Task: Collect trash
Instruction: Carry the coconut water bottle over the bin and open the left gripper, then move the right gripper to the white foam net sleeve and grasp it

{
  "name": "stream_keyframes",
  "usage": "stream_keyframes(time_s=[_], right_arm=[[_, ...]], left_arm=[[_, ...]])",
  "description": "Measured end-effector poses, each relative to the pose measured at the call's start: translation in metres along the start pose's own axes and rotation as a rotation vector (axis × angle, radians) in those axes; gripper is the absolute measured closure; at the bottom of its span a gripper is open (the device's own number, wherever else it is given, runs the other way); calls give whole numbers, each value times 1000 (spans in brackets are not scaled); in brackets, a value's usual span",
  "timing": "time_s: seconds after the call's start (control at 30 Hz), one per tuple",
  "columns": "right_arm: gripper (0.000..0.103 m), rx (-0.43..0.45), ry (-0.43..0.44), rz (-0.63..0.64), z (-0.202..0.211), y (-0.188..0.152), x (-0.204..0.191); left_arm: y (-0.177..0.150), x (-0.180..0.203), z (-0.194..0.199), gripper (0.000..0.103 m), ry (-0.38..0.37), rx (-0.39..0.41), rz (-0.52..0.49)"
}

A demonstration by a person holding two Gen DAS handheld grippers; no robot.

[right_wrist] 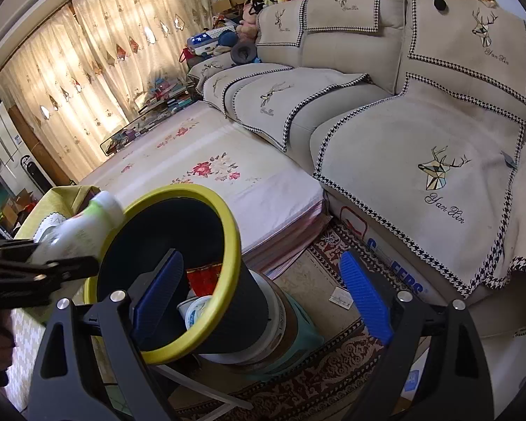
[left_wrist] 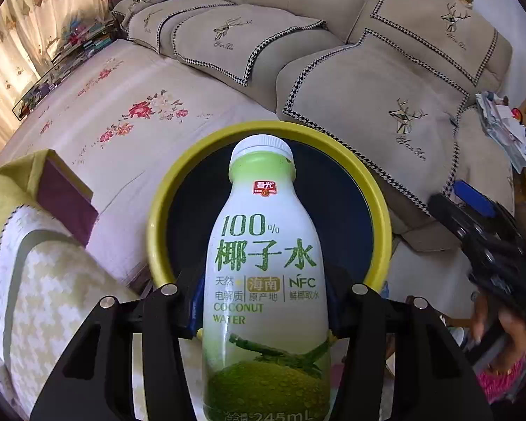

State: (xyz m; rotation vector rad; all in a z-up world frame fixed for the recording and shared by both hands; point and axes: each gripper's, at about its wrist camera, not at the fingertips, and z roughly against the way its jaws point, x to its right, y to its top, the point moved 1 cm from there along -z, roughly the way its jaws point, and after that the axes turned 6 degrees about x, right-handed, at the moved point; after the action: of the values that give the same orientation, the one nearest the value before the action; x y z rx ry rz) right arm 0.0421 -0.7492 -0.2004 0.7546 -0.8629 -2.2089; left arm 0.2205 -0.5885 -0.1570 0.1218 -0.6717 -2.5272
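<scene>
A white-and-green coconut water bottle (left_wrist: 263, 210) with a white cap is clamped between the blue pads of my left gripper (left_wrist: 264, 280). It hangs cap-forward over the mouth of a dark bin with a yellow rim (left_wrist: 157, 217). In the right wrist view the same bottle (right_wrist: 87, 224) tilts at the bin's rim (right_wrist: 228, 231), carried by the left gripper (right_wrist: 35, 266). The bin holds a red wrapper (right_wrist: 203, 277) and a white cup (right_wrist: 196, 312). My right gripper (right_wrist: 261, 258) stands wide open beside the bin, holding nothing; its left pad overlaps the bin's mouth.
The bin rests on a round can on a teal stool (right_wrist: 298, 336). A beige sofa (right_wrist: 420, 161) and a floral mattress (right_wrist: 200, 161) lie behind. A yellow-clothed table (left_wrist: 35, 280) stands left. There is patterned carpet (right_wrist: 315, 368) with a small card (right_wrist: 340, 298) below.
</scene>
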Motion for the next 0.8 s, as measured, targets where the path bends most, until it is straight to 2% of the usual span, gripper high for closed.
stream_keyframes(time_s=[0.1, 0.17, 0.23, 0.33, 0.6, 0.8], right_arm=[[17, -3, 2, -8, -1, -1, 3], [17, -5, 5, -9, -1, -2, 4], [17, -5, 10, -7, 0, -2, 3], [17, -4, 17, 0, 2, -3, -3], [17, -8, 51, 51, 11, -8, -31], [17, -19, 89, 105, 17, -12, -62]], left_arm=[[4, -1, -17, 51, 5, -14, 18], [5, -2, -20, 32, 28, -4, 26], [4, -4, -13, 25, 34, 25, 32], [-3, -10, 6, 25, 29, 58, 46], [-51, -32, 110, 12, 7, 261, 144], [-127, -67, 186, 9, 59, 381, 258]])
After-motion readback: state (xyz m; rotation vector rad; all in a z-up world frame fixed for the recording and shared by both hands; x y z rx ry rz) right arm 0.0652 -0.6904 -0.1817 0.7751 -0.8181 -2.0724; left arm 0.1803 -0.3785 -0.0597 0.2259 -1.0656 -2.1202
